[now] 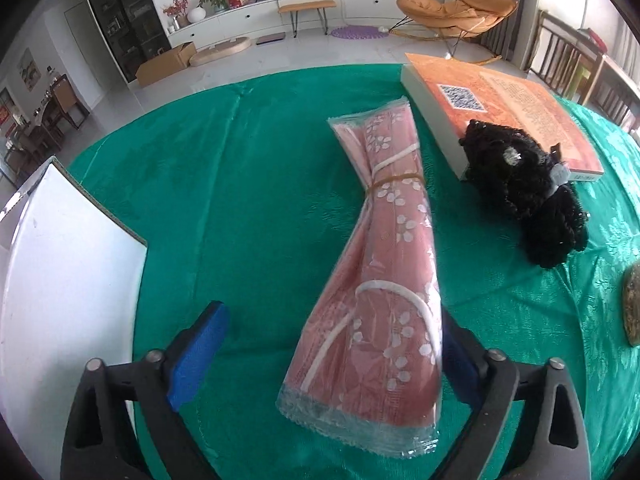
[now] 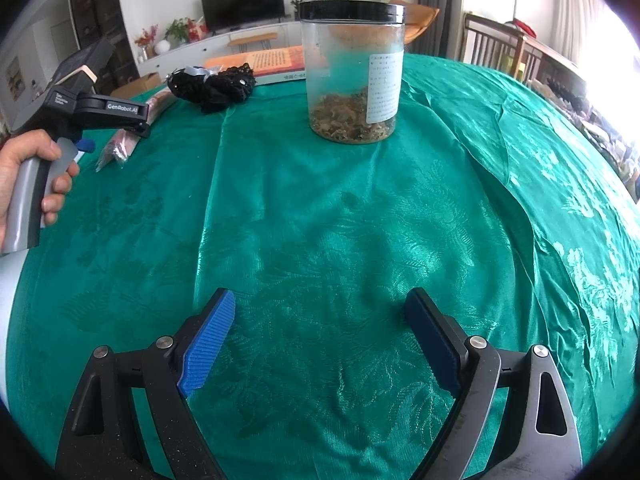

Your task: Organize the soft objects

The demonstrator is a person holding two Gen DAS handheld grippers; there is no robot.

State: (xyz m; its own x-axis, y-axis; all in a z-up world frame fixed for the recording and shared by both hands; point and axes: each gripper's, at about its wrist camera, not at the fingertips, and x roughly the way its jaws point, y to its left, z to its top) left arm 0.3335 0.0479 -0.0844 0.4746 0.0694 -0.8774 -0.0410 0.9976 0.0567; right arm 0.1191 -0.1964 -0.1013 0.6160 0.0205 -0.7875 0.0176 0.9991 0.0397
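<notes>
Green tablecloth (image 1: 248,168): only the right view shows the jar (image 2: 352,72); left gripper (image 1: 320,360) fingers spread, straddling the pink packet (image 1: 384,280); right gripper (image 2: 320,344) spread, empty.

The right finger (image 1: 460,364) is largely hidden behind the pink packet (image 1: 384,280); right of the fingers, a brown object (image 1: 632,304) is cut off.

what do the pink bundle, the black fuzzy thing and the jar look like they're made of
Pink bundle: apparently printed fabric or paper sheets in glossy clear plastic film, judging by the sheen and crimped edge; a rubber band cinches it.
Black fuzzy thing: seemingly curly yarn or plush, matte.
Jar: clear plastic or glass, can't tell which, with a glossy black lid.
</notes>
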